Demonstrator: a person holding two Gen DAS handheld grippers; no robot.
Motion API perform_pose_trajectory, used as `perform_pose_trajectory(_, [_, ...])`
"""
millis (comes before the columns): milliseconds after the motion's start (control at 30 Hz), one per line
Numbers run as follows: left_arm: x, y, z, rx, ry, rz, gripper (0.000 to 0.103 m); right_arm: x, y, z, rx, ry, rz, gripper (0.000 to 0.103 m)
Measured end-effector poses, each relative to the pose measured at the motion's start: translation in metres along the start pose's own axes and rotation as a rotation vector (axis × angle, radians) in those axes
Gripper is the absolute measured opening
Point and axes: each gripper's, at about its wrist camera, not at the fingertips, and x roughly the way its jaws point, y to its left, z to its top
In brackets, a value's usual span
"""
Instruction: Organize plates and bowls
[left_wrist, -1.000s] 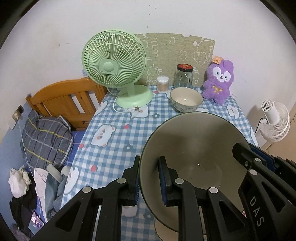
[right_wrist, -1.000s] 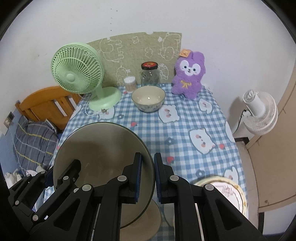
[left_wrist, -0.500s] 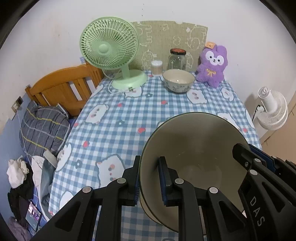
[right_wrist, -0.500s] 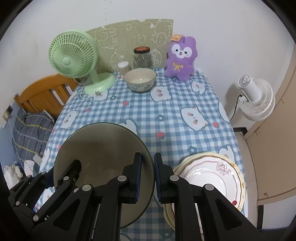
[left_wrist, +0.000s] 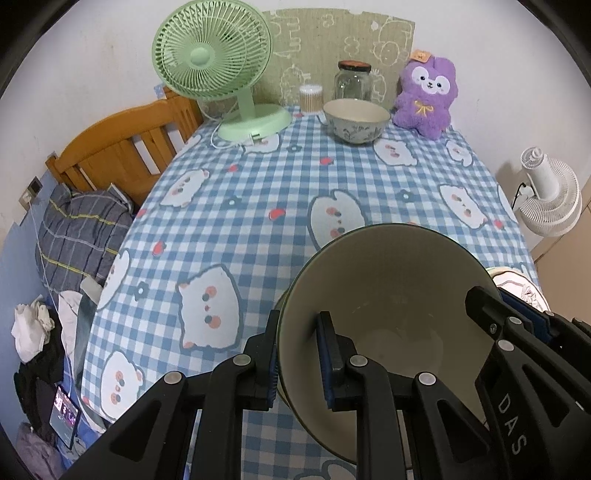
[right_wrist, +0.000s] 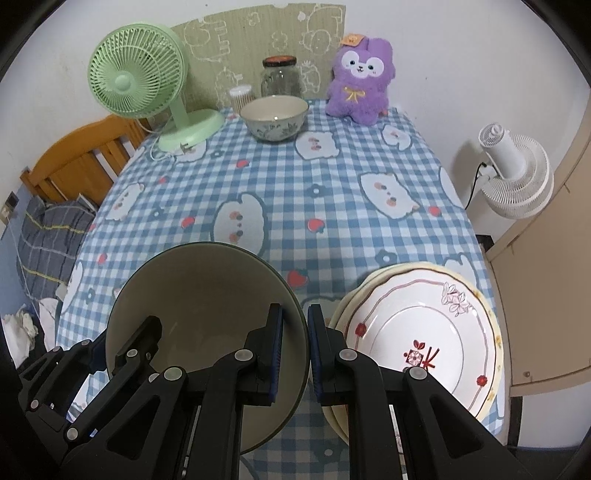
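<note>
A large beige bowl (left_wrist: 388, 288) with a dark rim hangs tilted over the near part of the table, held from both sides. My left gripper (left_wrist: 300, 354) is shut on its left rim, one pad inside and one outside. My right gripper (right_wrist: 295, 343) is shut on the right rim of the same bowl (right_wrist: 199, 295). Just right of it, a stack of white flowered plates (right_wrist: 417, 325) lies near the table's front right edge. A smaller patterned bowl (right_wrist: 275, 118) stands at the far end of the table.
The table wears a blue checked cloth (right_wrist: 332, 206). At the back stand a green fan (right_wrist: 147, 85), a glass jar (right_wrist: 280, 75), a cotton-swab tub (right_wrist: 241, 96) and a purple plush toy (right_wrist: 360, 81). A wooden bedframe (left_wrist: 122, 147) is left, a white fan (right_wrist: 513, 177) right.
Both grippers have sunk toward the table with the bowl still between them. The plate stack has come fully into the right wrist view.
</note>
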Motion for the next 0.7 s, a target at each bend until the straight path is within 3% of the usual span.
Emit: perform_pose_trajectory(700, [0.027,0.011,-0.003,-0.007,0.034,0.016,0.016,0.029,0.011,-0.001,0.001,0.055,0.018,0.016])
